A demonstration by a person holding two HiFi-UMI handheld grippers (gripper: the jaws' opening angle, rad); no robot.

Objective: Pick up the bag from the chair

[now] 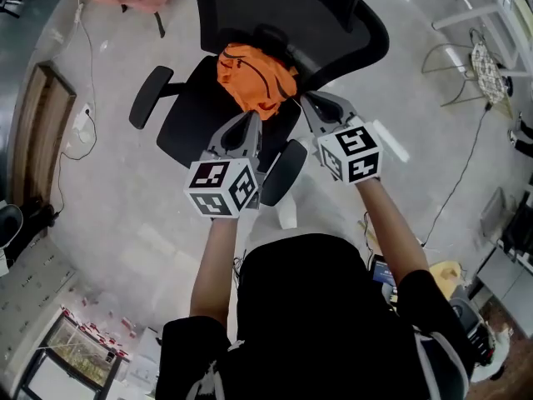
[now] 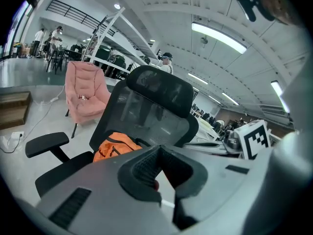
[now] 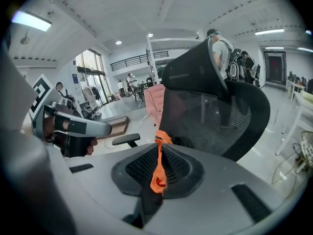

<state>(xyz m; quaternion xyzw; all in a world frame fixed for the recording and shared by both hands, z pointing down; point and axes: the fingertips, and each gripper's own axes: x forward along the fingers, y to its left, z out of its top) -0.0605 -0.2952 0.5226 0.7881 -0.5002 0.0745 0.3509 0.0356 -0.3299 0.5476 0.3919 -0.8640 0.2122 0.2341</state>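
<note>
1. Here's the bag [image 1: 254, 77]: orange, slumped on the seat of the chair [image 1: 187, 127], tucked against the backrest [image 1: 283, 7] at 12 o'clock from the person.
2. The right gripper [image 1: 306, 103] is at the bag's 3 o'clock edge. Its own view settles the grip: the jaws are clamped on a thin orange fold of the bag [image 3: 157, 173] that runs up between the pads. The bite looks made, but the lift has not begun, since the bag rests on the seat.
3. The left gripper [image 1: 250, 126] hangs at the bag's 6 o'clock with its jaws closed together and nothing of the bag between them. In its own view the bag [image 2: 115, 145] sits off at 10 o'clock.
4. That hold is thin, just a pinch of fabric. I'd judge that slack cloth like this will sag and swing once raised, so lift slowly and straight up with the clamp firm.
5. Watch the backrest curving over the bag. Bring the bag up and toward 6 o'clock, to the person, not back into the mesh.
6. Mind the near armrest [image 1: 283, 172] at the bag's 5 o'clock, where loose fabric could snag.
7. If the fold begins to slip, the left gripper is near enough to open and take a second bite on the near edge.
</note>
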